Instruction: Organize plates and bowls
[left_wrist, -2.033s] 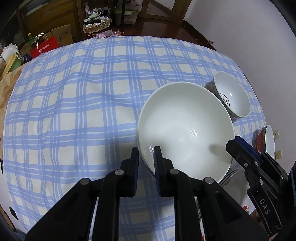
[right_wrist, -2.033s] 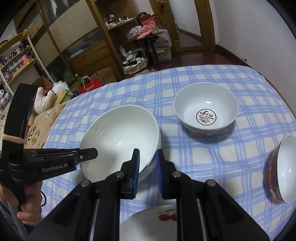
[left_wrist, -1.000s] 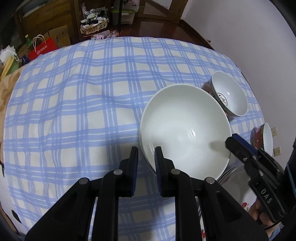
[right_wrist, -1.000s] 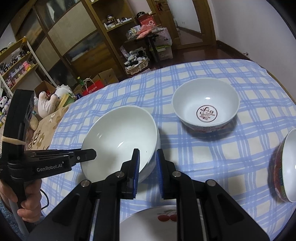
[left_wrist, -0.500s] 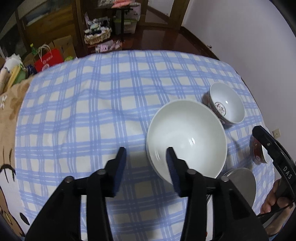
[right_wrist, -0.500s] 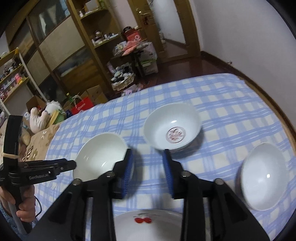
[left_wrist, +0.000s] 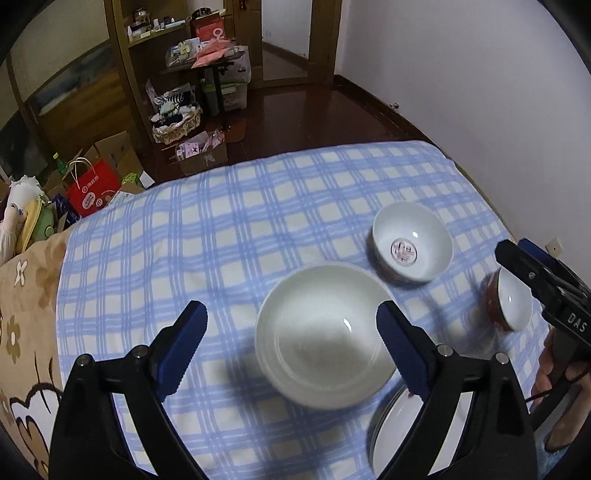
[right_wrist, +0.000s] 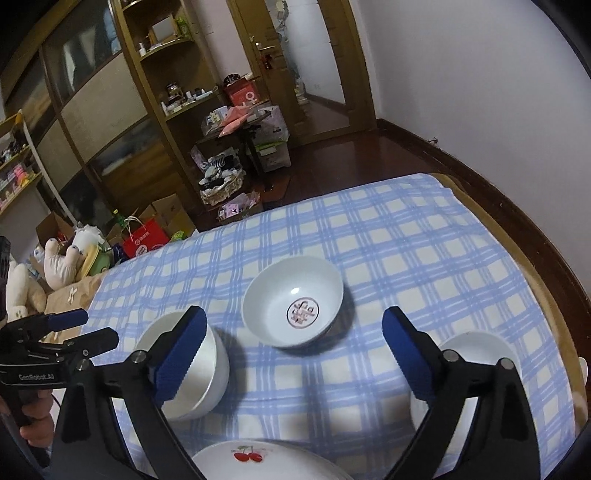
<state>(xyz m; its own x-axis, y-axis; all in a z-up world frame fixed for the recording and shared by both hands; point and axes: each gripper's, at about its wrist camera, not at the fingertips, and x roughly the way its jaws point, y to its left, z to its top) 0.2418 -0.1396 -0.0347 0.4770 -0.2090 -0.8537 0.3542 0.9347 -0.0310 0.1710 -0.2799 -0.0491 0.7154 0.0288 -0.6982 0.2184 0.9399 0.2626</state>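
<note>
Both grippers' fingers had just been opening and stood wide apart, nothing between them: left gripper (left_wrist: 291, 332), right gripper (right_wrist: 295, 339). I had released the big white bowl (left_wrist: 325, 332), now resting on the checked cloth (left_wrist: 221, 229). Emblem bowl (right_wrist: 293, 306) at twelve o'clock, possibly next; cherry plate (right_wrist: 258, 461) at six.

White walls (right_wrist: 461, 74), dark wooden floor (left_wrist: 314, 114), tall wooden shelving (right_wrist: 155, 110), cluttered boxes (left_wrist: 110, 155).

I'm working in a lived-in home: a checked tablecloth (right_wrist: 406, 258), wooden cabinets (right_wrist: 110, 122) crammed with odds and ends, stuffed toys (right_wrist: 61, 266), cardboard boxes (right_wrist: 166, 214) (and a red shopping bag (right_wrist: 144, 236)).
</note>
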